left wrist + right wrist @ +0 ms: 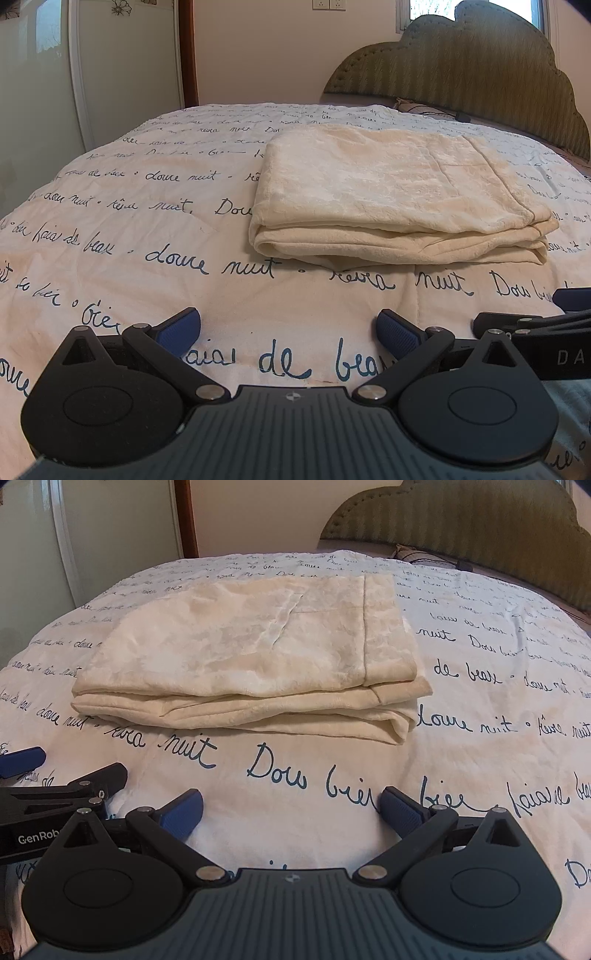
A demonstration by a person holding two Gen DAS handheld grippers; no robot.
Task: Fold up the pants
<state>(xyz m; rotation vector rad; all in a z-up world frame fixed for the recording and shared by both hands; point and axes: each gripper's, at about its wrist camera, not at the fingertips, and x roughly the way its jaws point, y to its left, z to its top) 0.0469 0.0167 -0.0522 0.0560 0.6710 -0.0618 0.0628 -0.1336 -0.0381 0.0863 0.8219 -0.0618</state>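
The cream pants (399, 199) lie folded in a flat stacked rectangle on the bed; they also show in the right wrist view (251, 664). My left gripper (289, 332) is open and empty, low over the bedspread a short way in front of the pants' near edge. My right gripper (291, 810) is open and empty too, beside the left one and equally short of the pants. Part of the right gripper (535, 328) shows at the right edge of the left wrist view, and part of the left gripper (55, 794) at the left of the right wrist view.
The bed is covered by a white quilt with blue handwriting (147, 221). A green padded headboard (480, 62) stands at the far right, with a dark cable (443, 112) lying before it. A pale wardrobe door (37, 92) and wall lie beyond the bed's left side.
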